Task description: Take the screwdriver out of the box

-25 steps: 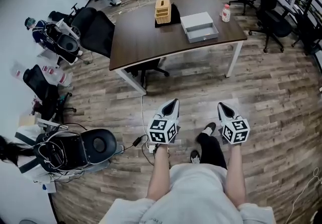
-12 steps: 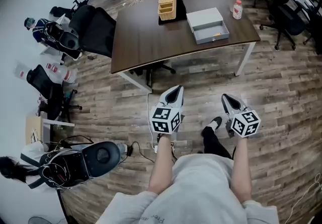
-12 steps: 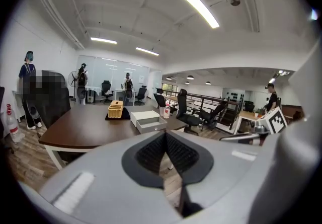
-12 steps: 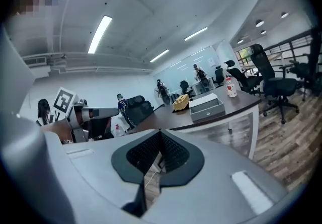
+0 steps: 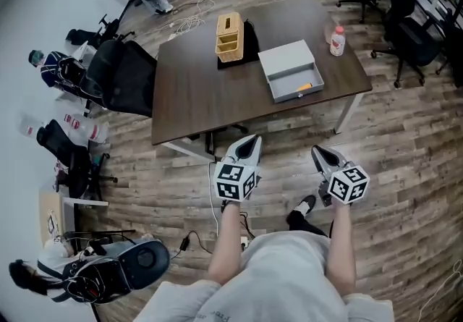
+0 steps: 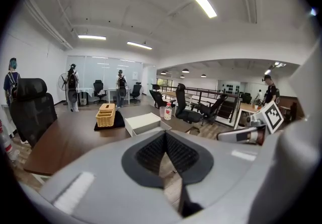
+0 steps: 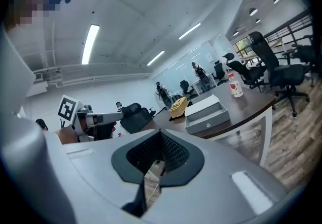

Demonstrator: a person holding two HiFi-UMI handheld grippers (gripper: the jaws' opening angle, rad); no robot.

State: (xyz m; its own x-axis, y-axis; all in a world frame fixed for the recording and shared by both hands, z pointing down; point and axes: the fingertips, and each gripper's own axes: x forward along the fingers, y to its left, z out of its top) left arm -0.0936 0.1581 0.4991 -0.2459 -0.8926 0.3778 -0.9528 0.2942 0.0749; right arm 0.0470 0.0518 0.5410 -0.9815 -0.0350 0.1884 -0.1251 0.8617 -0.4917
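A grey box [image 5: 288, 66] stands on the dark brown table [image 5: 195, 96], its drawer pulled out toward me. Something small and orange, apparently the screwdriver [image 5: 304, 86], lies in the drawer. Both grippers hover over the wooden floor, short of the table's near edge. My left gripper [image 5: 249, 141] is shut and empty, pointing at the table. My right gripper [image 5: 318, 152] is also shut with nothing in it. The left gripper view shows the left gripper [image 6: 165, 135] with the box [image 6: 146, 123] beyond it. The right gripper view shows the right gripper [image 7: 160, 133] and the box [image 7: 206, 114]; the drawer's contents are hidden in both.
A wooden basket [image 5: 229, 37] on a black mat and a small bottle [image 5: 336, 40] share the table. Black office chairs stand at the table's left [image 5: 123, 78] and at the far right [image 5: 405, 31]. Cables and gear lie on the floor at my left [image 5: 116, 277].
The person has walked toward the table, so it now lies closer below. Both grippers came forward together and stayed shut.
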